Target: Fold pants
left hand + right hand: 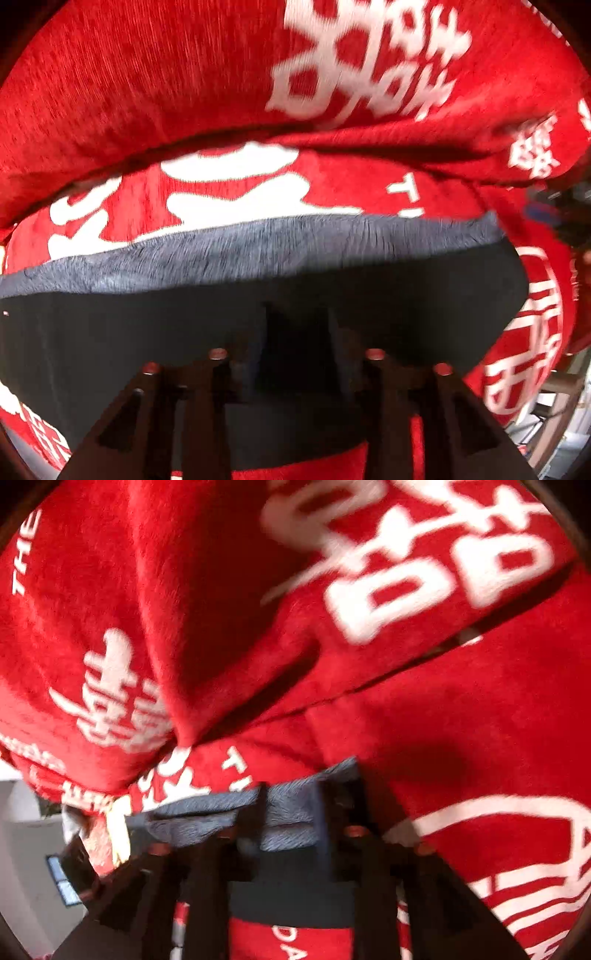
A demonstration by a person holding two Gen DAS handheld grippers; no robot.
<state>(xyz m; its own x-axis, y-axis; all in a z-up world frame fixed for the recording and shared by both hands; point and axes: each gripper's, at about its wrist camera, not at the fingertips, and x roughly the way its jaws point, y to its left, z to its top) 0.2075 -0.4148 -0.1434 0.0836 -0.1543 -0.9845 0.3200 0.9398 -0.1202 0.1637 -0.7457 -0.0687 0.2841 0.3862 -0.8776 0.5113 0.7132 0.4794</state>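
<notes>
Tongs (295, 808) astride grey waistband (291, 805), red blanket (443, 720).

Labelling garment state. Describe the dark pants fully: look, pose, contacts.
The pants are dark, near black, with a fuzzy grey lining along the upper edge, like fleece. They lie spread on a red blanket with white characters. The left gripper holds cloth between its fingers; the right gripper pinches a bunched edge with the grey lining showing. Both views are blurred.

Blanket (147, 92) lettering motion-blurred, pants (258, 314) cut off below
</notes>
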